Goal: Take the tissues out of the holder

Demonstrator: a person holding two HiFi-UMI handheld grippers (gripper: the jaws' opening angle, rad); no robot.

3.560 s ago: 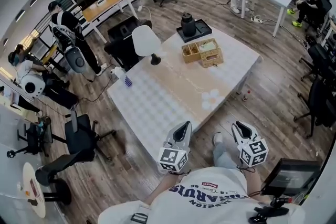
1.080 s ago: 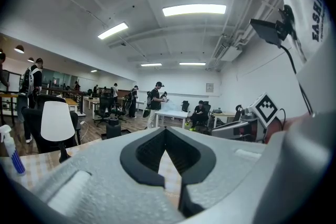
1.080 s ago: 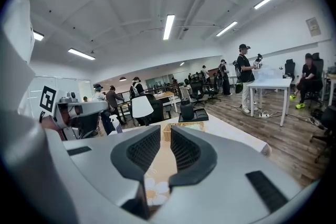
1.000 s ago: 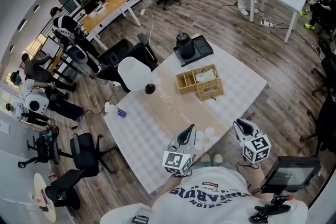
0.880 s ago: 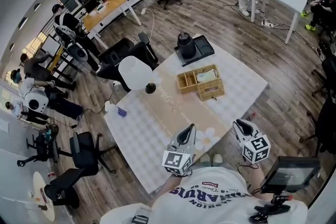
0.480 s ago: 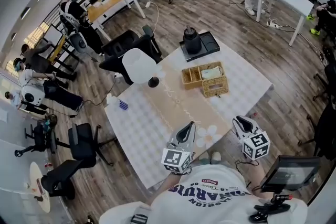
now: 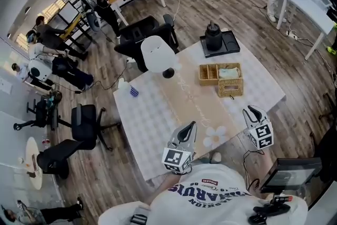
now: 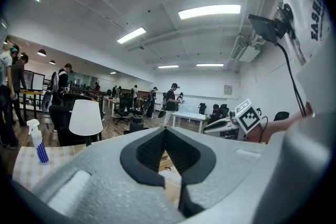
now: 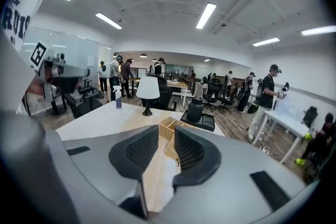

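A wicker holder (image 7: 212, 74) stands on the far right part of the white-clothed table (image 7: 152, 118). Pale tissues (image 7: 229, 72) lie in its right compartment. Over the near table edge my left gripper (image 7: 187, 127) points towards the holder, well short of it. In the left gripper view its jaws (image 8: 165, 131) meet at the tips with nothing held. My right gripper (image 7: 249, 109) hovers by the table's near right edge, short of the holder. Its jaws (image 9: 166, 131) have just been opening; a narrow gap shows nothing between them, and the holder (image 9: 167, 124) lies ahead.
A white lamp (image 7: 158, 54) stands at the far left of the table, a black jug (image 7: 212, 37) on a black tray behind the holder. A spray bottle (image 7: 131, 90) is at the left edge, a flower-shaped mat (image 7: 215, 136) near me. Office chairs (image 7: 142, 34) and people surround the table.
Both grippers have moved forward to the table's near edge. The right gripper has rolled and now lies nearer the holder. The head view has shifted across the room.
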